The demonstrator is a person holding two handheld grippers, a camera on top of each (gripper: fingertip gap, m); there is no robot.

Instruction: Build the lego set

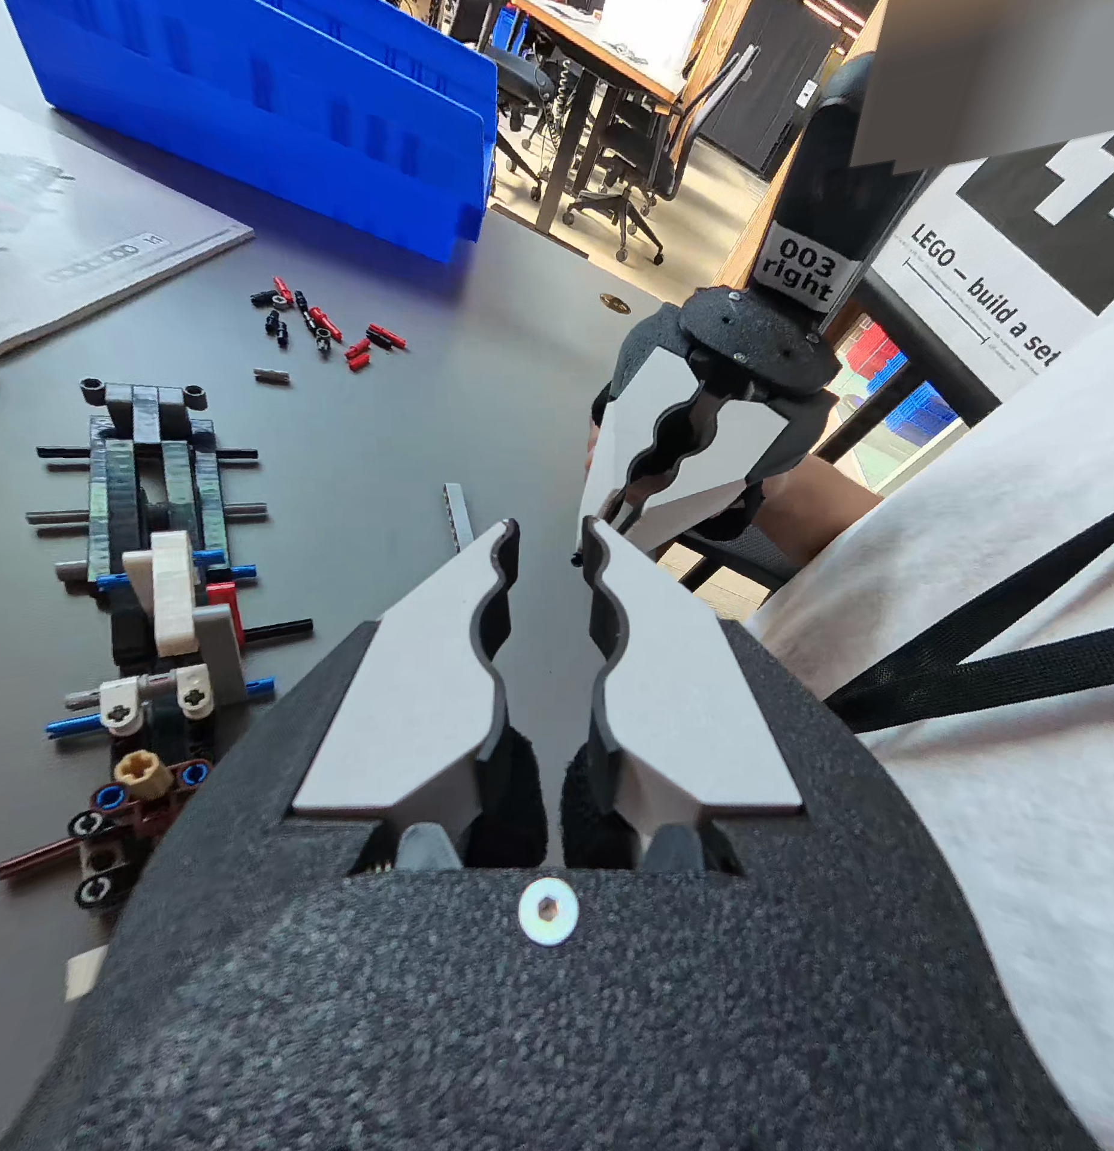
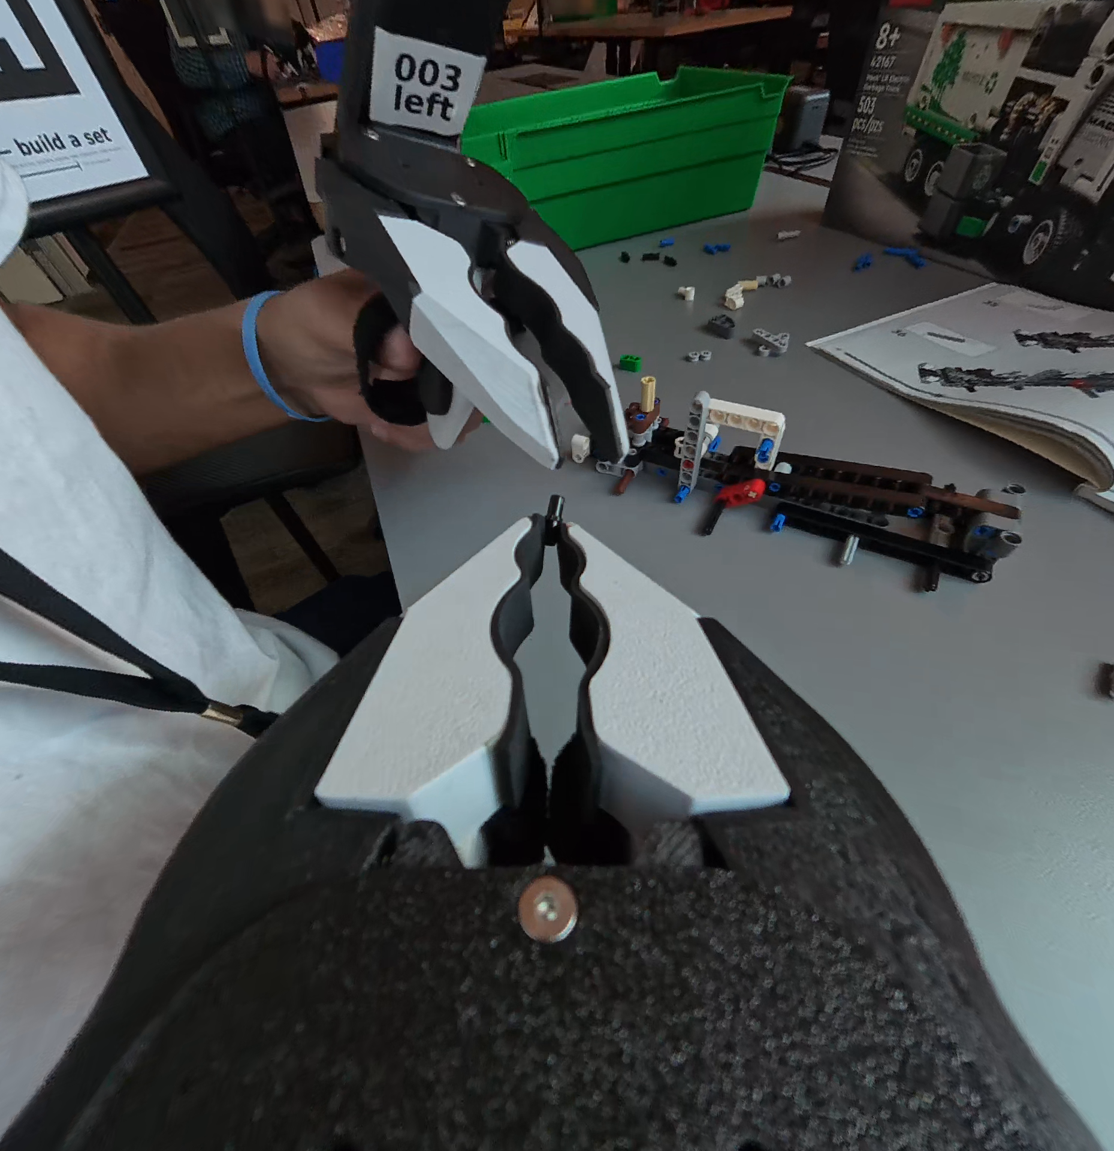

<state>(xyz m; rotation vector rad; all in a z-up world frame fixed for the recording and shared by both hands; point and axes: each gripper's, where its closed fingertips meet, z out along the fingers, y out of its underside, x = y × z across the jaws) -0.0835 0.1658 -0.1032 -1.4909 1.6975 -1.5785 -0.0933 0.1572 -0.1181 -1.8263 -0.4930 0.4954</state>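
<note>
On the left side of the grey table (image 2: 791, 716) lies the long brick-built chassis (image 2: 853, 498), dark beams with blue pins and a white frame standing on it; red and black loose pins (image 1: 330, 324) are scattered beyond it, short of a blue bin (image 1: 261, 112) and an open instruction booklet (image 1: 75, 236).

The left gripper (image 1: 547, 537) hangs with its fingers apart and nothing between them. Seen from the other side, its tips are just beside the near end of the chassis, close to a small white connector (image 2: 580, 446).

Further right, the right gripper (image 2: 549, 529) is clamped on a small black pin (image 2: 553, 512), pinched at the very fingertips with most of the pin sticking out forward, above bare table near the edge.

As I judge it, a grip that shallow could let the pin twist, so it wants to be held square and moved slowly, pressed along its own axis if it goes into a hole.

The table edge (image 2: 380, 517) runs just to the left of both grippers, with a chair and floor below; a dropped pin there could roll off. There is open tabletop to the right of the held pin and in front of the chassis. A green bin (image 2: 635, 156) and a product box (image 2: 977, 156) close off the far side.
</note>
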